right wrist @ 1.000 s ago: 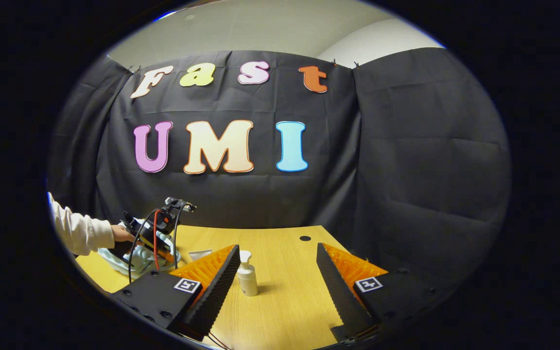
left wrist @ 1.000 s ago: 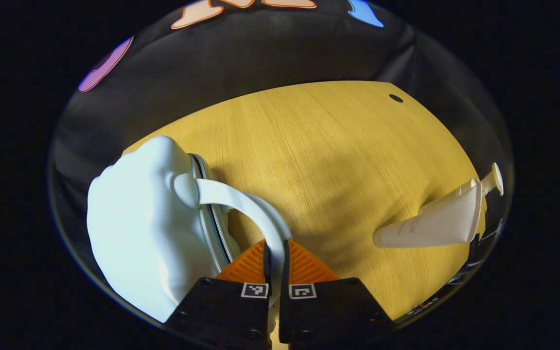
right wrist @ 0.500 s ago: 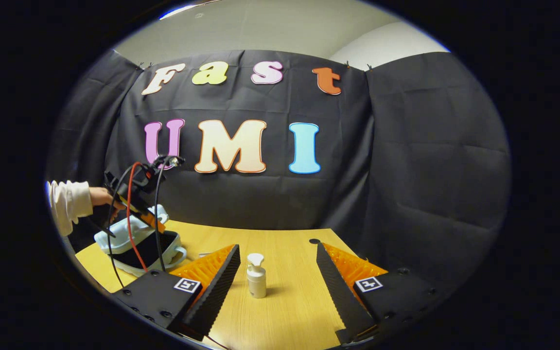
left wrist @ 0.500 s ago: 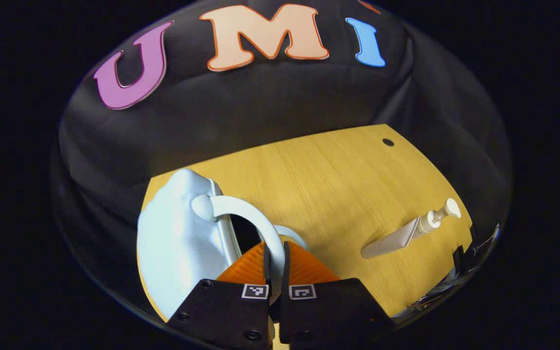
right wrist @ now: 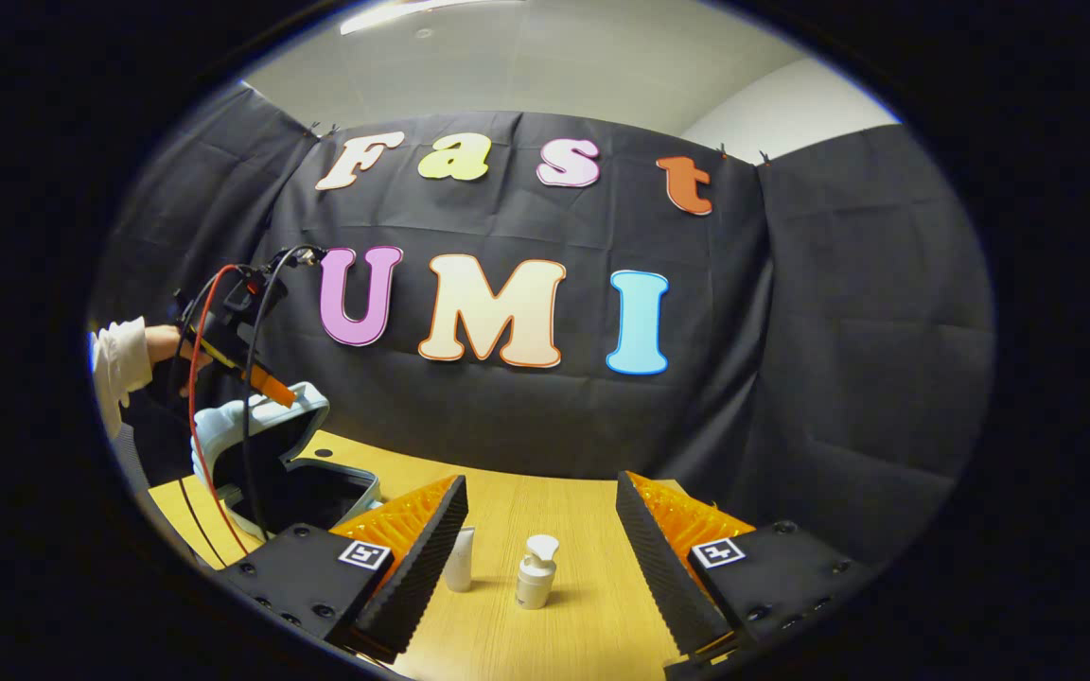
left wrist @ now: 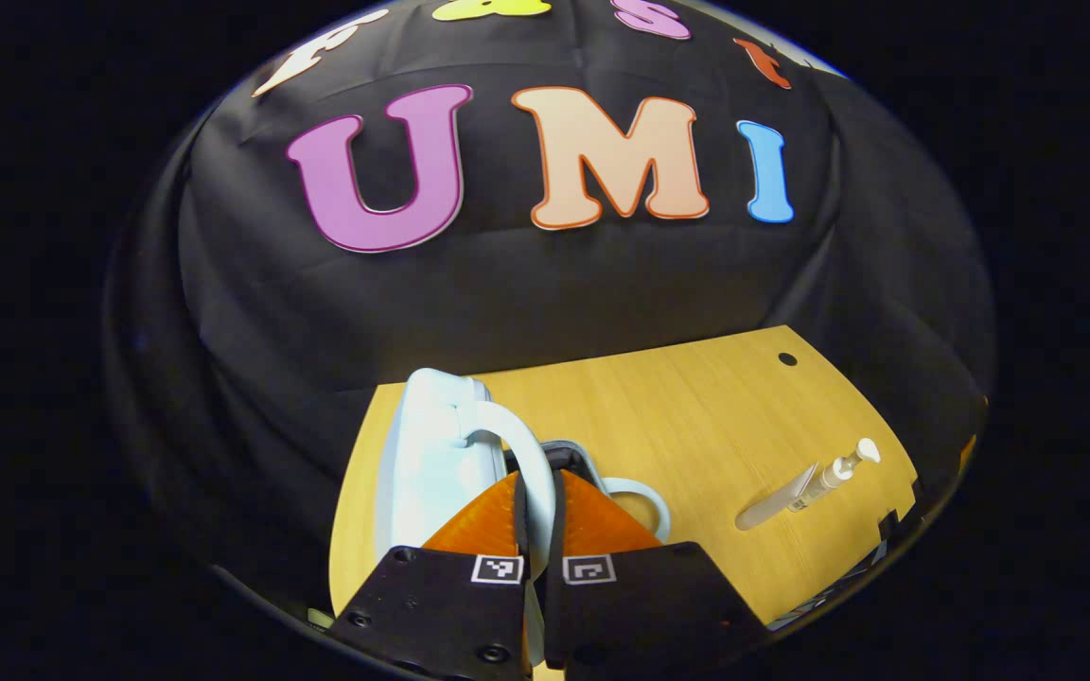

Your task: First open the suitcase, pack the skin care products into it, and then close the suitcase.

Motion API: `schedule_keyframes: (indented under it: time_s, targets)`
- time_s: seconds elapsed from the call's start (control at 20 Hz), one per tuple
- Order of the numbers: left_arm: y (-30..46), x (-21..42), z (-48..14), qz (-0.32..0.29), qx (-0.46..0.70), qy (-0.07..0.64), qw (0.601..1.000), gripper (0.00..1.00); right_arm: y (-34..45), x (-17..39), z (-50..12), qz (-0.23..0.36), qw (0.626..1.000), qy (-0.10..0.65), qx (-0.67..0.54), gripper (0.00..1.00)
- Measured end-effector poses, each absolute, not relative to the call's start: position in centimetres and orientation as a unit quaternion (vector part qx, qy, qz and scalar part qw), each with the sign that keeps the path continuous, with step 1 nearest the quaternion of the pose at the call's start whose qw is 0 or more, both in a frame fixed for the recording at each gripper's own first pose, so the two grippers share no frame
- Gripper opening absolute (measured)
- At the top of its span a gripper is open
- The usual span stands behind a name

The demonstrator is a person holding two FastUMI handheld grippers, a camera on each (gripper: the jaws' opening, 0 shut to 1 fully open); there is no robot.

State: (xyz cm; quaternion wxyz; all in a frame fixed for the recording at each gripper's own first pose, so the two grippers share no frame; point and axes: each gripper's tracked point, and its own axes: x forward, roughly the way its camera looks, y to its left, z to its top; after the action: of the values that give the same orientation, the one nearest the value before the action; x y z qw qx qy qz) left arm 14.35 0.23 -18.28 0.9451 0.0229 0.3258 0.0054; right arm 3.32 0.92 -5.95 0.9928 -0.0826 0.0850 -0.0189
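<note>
Suitcase handle [left wrist: 518, 459] pinched in left tool [left wrist: 536, 501]

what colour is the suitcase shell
Pale blue, a hard glossy suitcase shell with a matching handle; clearest in the left gripper view.

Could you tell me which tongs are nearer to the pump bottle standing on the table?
Right. The right tongs hang open just before the pump bottle, fingers either side; the left tongs are across the table, shut on the suitcase lid's handle.

Open suitcase [right wrist: 290, 463] at table's [right wrist: 545, 643] left; pump bottle [right wrist: 535, 574] right of tube [right wrist: 459, 560].
</note>
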Motion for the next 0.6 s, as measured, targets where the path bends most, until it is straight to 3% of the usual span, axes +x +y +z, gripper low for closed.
schedule_keyframes:
  time_s: [0.6]
  targets:
    - [11.2,13.3,-15.7,0.120,-0.051,0.264,0.956,0.00,2.1,6.4,-1.6,-0.035,0.994,0.046,-0.094,0.99]
